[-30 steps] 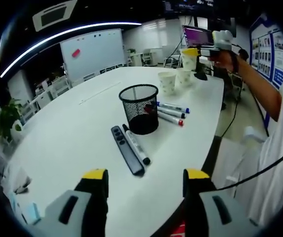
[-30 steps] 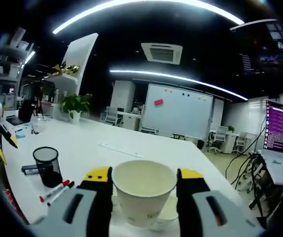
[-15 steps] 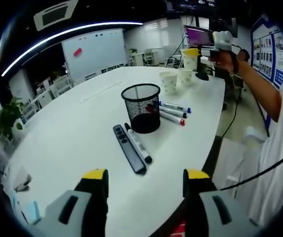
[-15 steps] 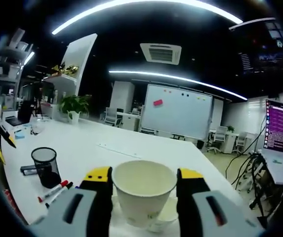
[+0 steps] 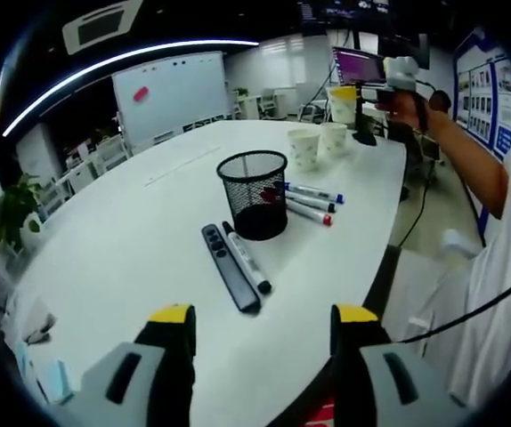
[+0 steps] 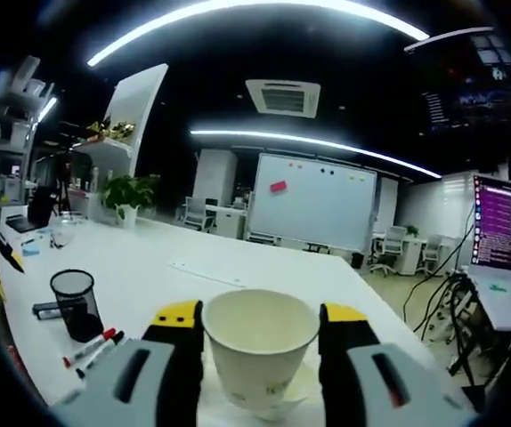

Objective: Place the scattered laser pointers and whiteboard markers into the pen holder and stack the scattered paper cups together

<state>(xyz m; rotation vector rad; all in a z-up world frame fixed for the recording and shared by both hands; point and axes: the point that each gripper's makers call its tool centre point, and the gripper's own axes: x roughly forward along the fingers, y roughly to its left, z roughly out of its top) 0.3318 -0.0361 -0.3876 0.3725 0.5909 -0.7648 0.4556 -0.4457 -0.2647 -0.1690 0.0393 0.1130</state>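
Left gripper view: the left gripper [image 5: 260, 325] hangs with its yellow-tipped jaws spread wide and nothing between them, over the near edge of the white oval table [image 5: 131, 240]. The black wire-mesh pen holder [image 5: 252, 194] stands mid-table. Just near of it lie a black slab-shaped laser pointer [image 5: 230, 268] and a white whiteboard marker with black cap [image 5: 246, 261], side by side. Three more whiteboard markers with red and blue caps [image 5: 312, 203] lie just right of the holder. Two white printed paper cups [image 5: 318, 144] stand at the far right. Beyond them the right gripper [image 5: 362, 91] holds a third cup aloft.

Right gripper view: the jaws are closed against the sides of the held white paper cup [image 6: 259, 349], upright, mouth up. A standing cup's rim appears to show just beneath it, partly hidden.

Judgement: the step is nesting. Keep the cup vertical, centre it over the lower mouth, lower straight, squeeze lightly so the wall doesn't buckle, then release.
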